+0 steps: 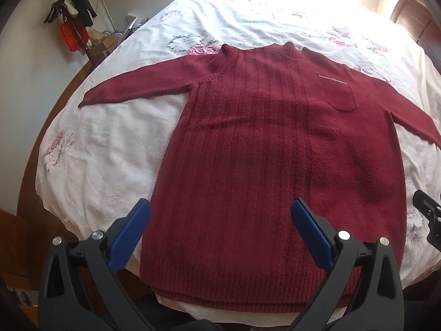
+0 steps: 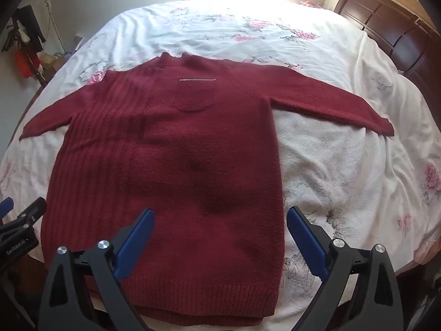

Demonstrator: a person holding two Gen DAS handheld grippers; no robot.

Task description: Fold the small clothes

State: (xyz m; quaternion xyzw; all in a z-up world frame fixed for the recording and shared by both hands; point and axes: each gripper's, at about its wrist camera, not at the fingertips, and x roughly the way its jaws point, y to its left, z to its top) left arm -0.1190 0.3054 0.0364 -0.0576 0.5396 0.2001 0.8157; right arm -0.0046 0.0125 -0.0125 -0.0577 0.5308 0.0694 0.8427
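A dark red knit sweater (image 1: 264, 149) (image 2: 171, 160) lies flat and face up on the bed, both sleeves spread out to the sides, collar at the far end, hem toward me. It has a chest pocket (image 2: 194, 93) with a pale stitched line. My left gripper (image 1: 220, 207) hovers open above the lower left part of the sweater, nothing between its blue pads. My right gripper (image 2: 219, 215) hovers open above the lower right part, near the right side seam. Part of the left gripper (image 2: 19, 218) shows at the left edge of the right wrist view.
A white bedspread (image 2: 330, 165) with pink flowers covers the bed. A dark wooden headboard (image 2: 386, 27) stands at the far right. A coat stand (image 1: 71, 24) with hanging items and boxes stands by the wall at the far left. A bright window is behind the bed.
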